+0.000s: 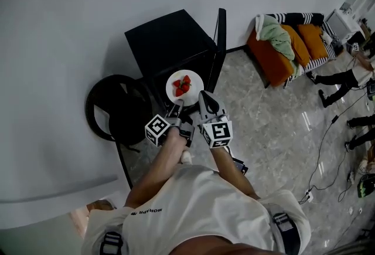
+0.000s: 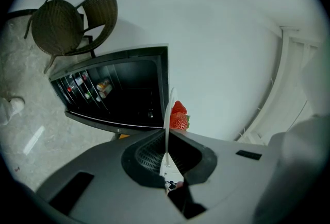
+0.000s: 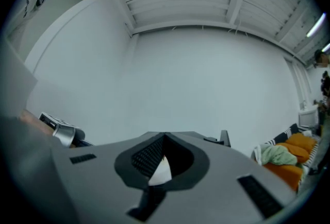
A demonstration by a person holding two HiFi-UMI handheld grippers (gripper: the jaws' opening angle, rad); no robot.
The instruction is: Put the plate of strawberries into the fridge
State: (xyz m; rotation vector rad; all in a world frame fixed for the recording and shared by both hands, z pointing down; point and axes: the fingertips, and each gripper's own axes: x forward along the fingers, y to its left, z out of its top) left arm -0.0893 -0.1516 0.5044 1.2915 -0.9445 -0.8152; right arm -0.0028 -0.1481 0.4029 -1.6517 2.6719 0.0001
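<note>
- White plate (image 1: 195, 78) rides level in the air between your two grippers, clear of every surface.
- Red strawberries (image 1: 182, 86) are heaped near its middle.
- Your left gripper (image 1: 176, 108) has the near rim. In the left gripper view the plate (image 2: 166, 135) runs edge-on between the pads, which are pressed tight on it. The strawberries (image 2: 178, 116) poke out just past the jaw tips.
- Your right gripper (image 1: 203, 99) bites the same rim just beside the left one. In the right gripper view its jaws are clamped on a sliver of white plate (image 3: 162, 170).
- Straight ahead of you the black fridge (image 1: 170, 43) stands against the wall, with its door (image 1: 220, 43) swung open on the right.
- You've got the plate just at the fridge's open front, between cabinet and door. You can't tell whether its far edge is already inside.
- The left gripper view looks into the dark fridge (image 2: 129, 97), where small bottles (image 2: 103, 85) sit in a rack.
- A wicker chair (image 1: 114, 108) stands left of the fridge, and an orange sofa (image 1: 281, 51) is well apart on the right.
</note>
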